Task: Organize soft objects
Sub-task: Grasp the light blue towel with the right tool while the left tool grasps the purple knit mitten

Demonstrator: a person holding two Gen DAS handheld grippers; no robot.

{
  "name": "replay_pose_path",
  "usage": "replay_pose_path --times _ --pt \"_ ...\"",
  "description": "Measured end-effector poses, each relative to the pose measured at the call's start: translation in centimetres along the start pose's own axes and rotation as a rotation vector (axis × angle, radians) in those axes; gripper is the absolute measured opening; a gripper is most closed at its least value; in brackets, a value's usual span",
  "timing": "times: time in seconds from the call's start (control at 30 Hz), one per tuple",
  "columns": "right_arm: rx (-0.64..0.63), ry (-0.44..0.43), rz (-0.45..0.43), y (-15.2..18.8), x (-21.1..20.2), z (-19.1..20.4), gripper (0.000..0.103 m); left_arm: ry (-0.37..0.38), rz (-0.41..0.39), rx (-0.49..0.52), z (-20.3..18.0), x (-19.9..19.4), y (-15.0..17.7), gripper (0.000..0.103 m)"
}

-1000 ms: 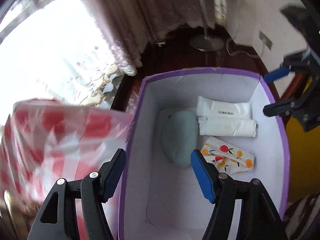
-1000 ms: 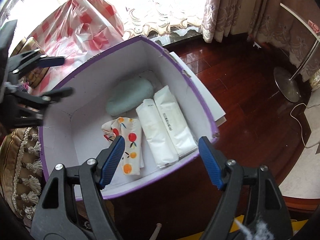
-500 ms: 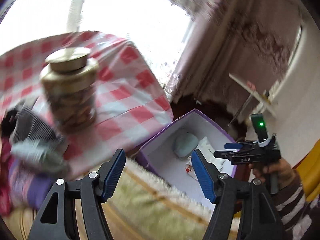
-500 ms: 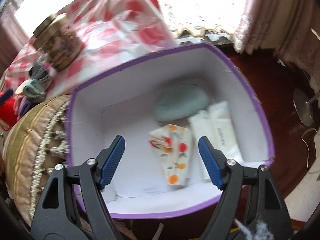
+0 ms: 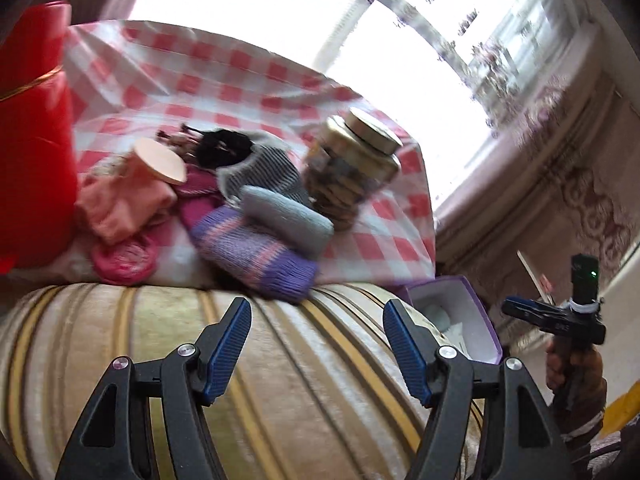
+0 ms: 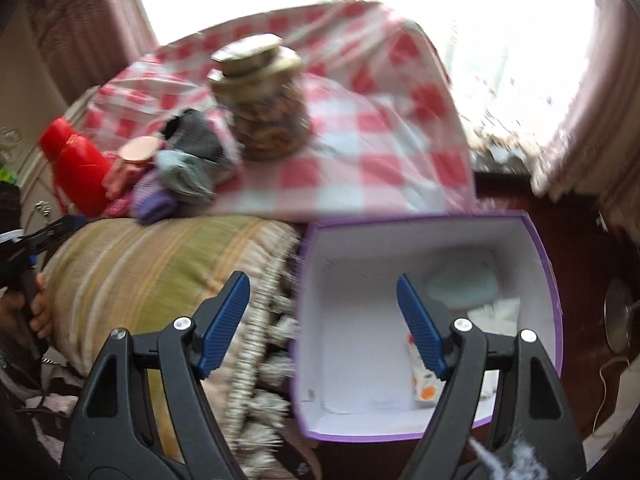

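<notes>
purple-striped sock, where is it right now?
Left wrist view, centre: the purple-striped sock lies at the checked cloth's front edge, under the grey roll, overhanging the striped cushion.

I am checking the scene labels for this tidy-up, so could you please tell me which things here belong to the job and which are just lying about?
Belongs to the job:
- purple striped knit
- grey-blue roll
- grey striped sock
- pink cloth
- purple box, already holding soft items
- left gripper and right gripper, both open and empty

Just lying about:
- gold-lidded jar
- red container
- striped cushion
- checked cloth
</notes>
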State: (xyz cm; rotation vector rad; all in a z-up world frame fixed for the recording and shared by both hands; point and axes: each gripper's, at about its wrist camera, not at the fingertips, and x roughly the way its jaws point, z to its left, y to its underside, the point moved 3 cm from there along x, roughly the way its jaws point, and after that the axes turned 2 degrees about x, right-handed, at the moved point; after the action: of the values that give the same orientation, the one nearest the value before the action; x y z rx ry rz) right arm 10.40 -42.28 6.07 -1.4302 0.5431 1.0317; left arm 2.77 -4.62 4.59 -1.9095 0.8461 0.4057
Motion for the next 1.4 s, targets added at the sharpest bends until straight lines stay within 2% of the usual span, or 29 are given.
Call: replay_pose_path --times 0.2,0.37,0.53,0.7,0.77,0.93,1.03,1.13,1.3,1.37,1.4 --pt "-0.074 -0.053 -0.038 -1.5 -1.7 4.7 0.081 -0.035 -0.039 -0.066 3.3 -1.4 0.1 0.069" --pt "-0.156 -0.102 -0.019 -2.0 -0.9 9.0 0.081 -0.032 -0.045 -0.109 4.8 -1.8 -0.1 0.069" --pt "-0.24 -0.144 0.004 -2.4 0.4 12.8 0.081 -0.013 -0.01 -0.144 5.4 -0.7 -0.5 0.069" --pt "-0.296 -0.168 0.033 -3.3 2.5 15.9 0.081 -0.028 0.049 -0.139 6.0 1.7 -1.7 0.069" --pt "-0.311 -0.172 0.046 -3.9 3.4 16.9 0.081 -0.041 0.065 -0.116 6.2 2.7 -2.4 0.069" --pt "-0.339 -0.175 0.076 -5.4 5.7 19.1 0.081 -0.113 0.138 0.062 6.0 5.7 -5.0 0.069" --pt "-0.356 -0.182 0.093 -6.5 7.2 20.4 0.081 -0.12 0.198 0.151 6.2 8.0 -6.2 0.068" --pt "-0.382 -0.186 0.106 -7.4 8.5 21.7 0.081 -0.129 0.251 0.208 6.5 10.2 -7.1 0.063" --pt "-0.416 -0.169 0.126 -8.9 11.1 23.6 0.081 -0.116 0.324 0.263 7.0 13.3 -7.8 0.062" --pt "-0.434 -0.149 0.131 -9.4 12.3 24.3 0.081 -0.102 0.351 0.267 7.2 14.2 -7.6 0.055" --pt "-0.448 -0.135 0.132 -9.6 13.0 24.7 0.081 -0.091 0.376 0.261 7.5 14.8 -7.3 0.047"
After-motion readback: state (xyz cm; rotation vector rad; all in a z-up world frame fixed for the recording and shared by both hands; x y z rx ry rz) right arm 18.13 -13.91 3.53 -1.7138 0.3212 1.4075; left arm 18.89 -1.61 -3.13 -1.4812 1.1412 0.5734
